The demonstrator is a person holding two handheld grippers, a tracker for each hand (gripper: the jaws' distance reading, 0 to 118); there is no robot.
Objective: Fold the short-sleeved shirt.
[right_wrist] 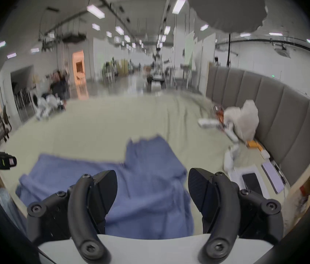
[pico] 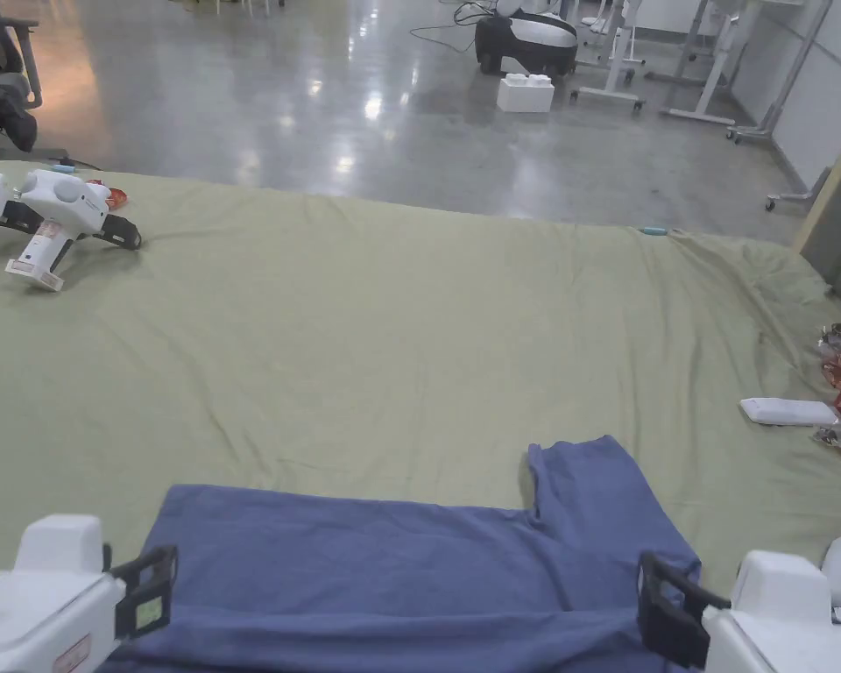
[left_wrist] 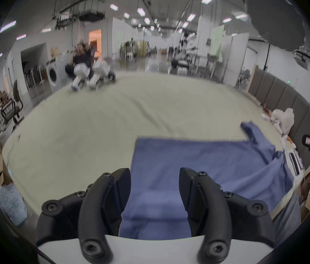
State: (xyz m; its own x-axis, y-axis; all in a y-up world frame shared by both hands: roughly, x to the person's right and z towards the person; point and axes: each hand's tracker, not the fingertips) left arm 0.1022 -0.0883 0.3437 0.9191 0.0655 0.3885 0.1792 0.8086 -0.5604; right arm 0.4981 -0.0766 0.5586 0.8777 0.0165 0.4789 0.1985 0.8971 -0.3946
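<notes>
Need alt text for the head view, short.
A blue short-sleeved shirt lies flat on a green sheet at the near edge, one sleeve pointing away. The left gripper and right gripper sit open at the shirt's two sides. Spare grippers rest at the far left, and a white remote lies at the right.

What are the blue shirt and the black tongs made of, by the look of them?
The blue shirt looks like soft, matte woven or knit cloth: it creases and lies limp. The left tongs and right tongs look like hard, matte black plastic with finely textured pads and visible screws.
</notes>
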